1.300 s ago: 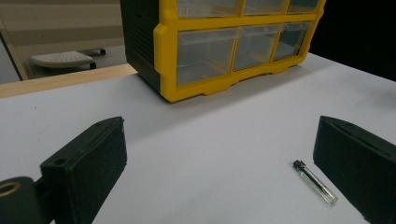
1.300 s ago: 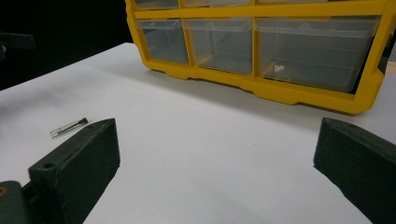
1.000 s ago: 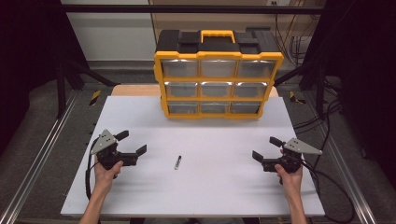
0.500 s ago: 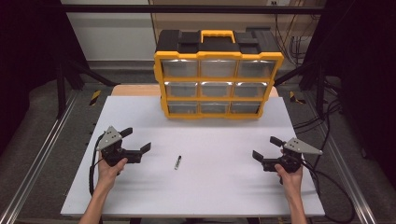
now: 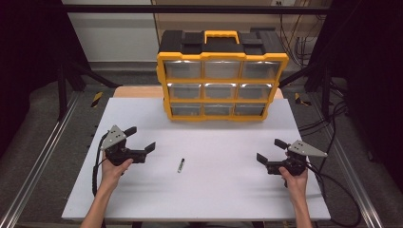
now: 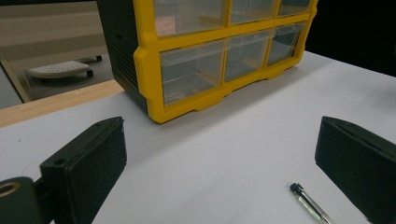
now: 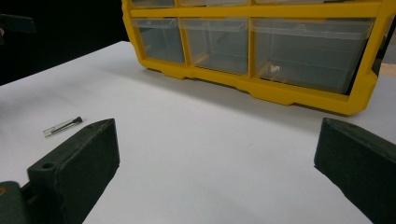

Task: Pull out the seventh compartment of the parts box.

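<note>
A small clear tube with a black cap (image 5: 180, 165) lies on the white table (image 5: 204, 194), between the two hands. It also lies low right in the left gripper view (image 6: 310, 205) and far left in the right gripper view (image 7: 62, 126). My left gripper (image 5: 140, 139) stands open just left of the tube, its jaws wide and empty. My right gripper (image 5: 271, 151) is open at the right side of the table, nothing between its jaws. A yellow and black drawer organizer (image 5: 221, 76) stands at the back, its clear drawers (image 7: 308, 51) shut.
A wooden board (image 5: 138, 91) sticks out behind the table at the organizer's left. Metal frame rails (image 5: 43, 156) run along both sides of the table. Cables (image 5: 332, 185) trail off the right edge.
My left gripper has moved right and slightly toward the tube. The right gripper and the tube have stayed where they were.
</note>
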`<action>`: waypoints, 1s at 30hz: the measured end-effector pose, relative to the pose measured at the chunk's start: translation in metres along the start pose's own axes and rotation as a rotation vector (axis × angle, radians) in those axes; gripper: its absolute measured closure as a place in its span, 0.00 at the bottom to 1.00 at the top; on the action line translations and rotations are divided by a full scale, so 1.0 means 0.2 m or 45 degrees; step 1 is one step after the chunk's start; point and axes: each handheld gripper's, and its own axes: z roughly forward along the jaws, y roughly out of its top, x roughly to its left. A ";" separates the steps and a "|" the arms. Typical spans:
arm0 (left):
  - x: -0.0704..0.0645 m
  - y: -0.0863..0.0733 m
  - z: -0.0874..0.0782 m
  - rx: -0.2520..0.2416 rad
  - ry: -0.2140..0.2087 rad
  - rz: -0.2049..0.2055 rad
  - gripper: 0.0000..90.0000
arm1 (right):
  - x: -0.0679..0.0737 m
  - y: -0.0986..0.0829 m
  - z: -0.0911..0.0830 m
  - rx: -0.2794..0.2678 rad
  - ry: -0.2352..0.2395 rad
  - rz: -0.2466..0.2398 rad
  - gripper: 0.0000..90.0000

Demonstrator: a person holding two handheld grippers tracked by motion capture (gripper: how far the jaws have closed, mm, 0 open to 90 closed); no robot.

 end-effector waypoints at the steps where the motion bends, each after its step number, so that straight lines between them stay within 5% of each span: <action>1: 0.00 0.00 0.00 0.002 -0.001 0.001 0.02 | 0.00 0.00 0.00 0.001 0.000 -0.001 0.01; 30: 0.00 0.10 0.14 0.050 0.020 0.079 0.04 | 0.00 0.00 0.00 0.009 0.004 -0.002 0.01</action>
